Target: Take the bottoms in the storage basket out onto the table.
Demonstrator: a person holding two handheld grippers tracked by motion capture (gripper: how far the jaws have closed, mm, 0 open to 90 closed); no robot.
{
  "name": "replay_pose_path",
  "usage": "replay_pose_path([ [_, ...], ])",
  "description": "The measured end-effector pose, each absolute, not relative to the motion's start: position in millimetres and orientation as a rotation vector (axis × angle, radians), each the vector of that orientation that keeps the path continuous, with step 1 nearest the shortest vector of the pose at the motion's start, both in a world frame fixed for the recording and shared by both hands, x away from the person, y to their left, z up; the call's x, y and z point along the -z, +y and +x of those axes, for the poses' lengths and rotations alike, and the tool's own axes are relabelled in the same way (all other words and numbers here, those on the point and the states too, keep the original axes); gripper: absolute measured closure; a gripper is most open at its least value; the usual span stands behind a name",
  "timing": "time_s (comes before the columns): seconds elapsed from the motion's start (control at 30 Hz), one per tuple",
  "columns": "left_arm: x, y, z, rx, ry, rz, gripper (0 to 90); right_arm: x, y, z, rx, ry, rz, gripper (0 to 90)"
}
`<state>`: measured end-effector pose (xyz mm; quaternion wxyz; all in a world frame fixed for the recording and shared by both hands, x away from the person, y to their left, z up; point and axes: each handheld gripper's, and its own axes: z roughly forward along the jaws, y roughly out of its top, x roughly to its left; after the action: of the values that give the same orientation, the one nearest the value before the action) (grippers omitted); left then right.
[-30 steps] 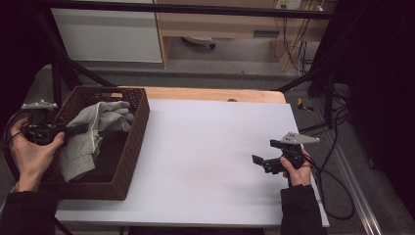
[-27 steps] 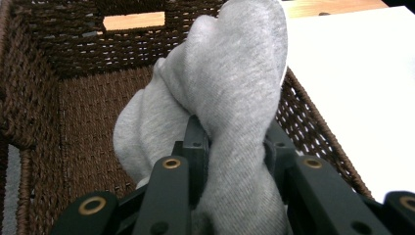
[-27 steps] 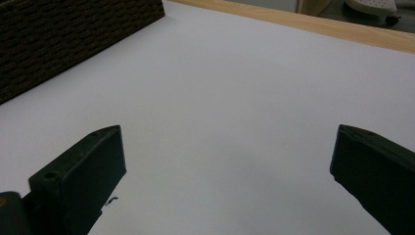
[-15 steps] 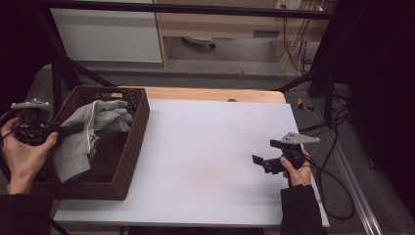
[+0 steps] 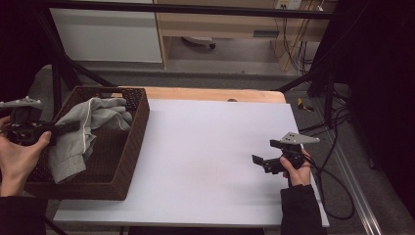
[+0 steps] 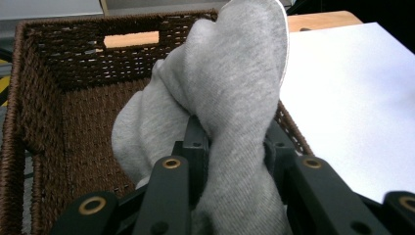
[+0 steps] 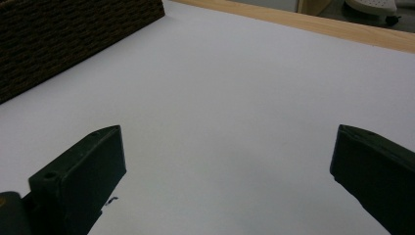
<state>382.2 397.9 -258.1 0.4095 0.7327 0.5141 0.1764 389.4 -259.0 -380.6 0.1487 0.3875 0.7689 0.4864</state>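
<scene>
The left gripper is clamped on a grey garment, which is lifted partly out of the wicker basket but hangs over it. The right gripper rests with jaws apart over the white worktop. Judged so, the garment is grasped; carrying it out and laying it down remain.

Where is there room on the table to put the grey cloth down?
The white table top is bare between the basket and the right gripper, from the wooden back edge to the near edge. The basket is crowded: the grey cloth, clamped in the left gripper, fills much of it.
</scene>
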Motion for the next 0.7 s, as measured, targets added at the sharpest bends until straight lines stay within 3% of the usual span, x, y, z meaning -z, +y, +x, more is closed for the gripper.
replay_pose_path([
  [0.7,240,399,375,-0.446,1.260,1.830,70.1,381,-259,389,-1.399,2.211,1.118,0.4],
])
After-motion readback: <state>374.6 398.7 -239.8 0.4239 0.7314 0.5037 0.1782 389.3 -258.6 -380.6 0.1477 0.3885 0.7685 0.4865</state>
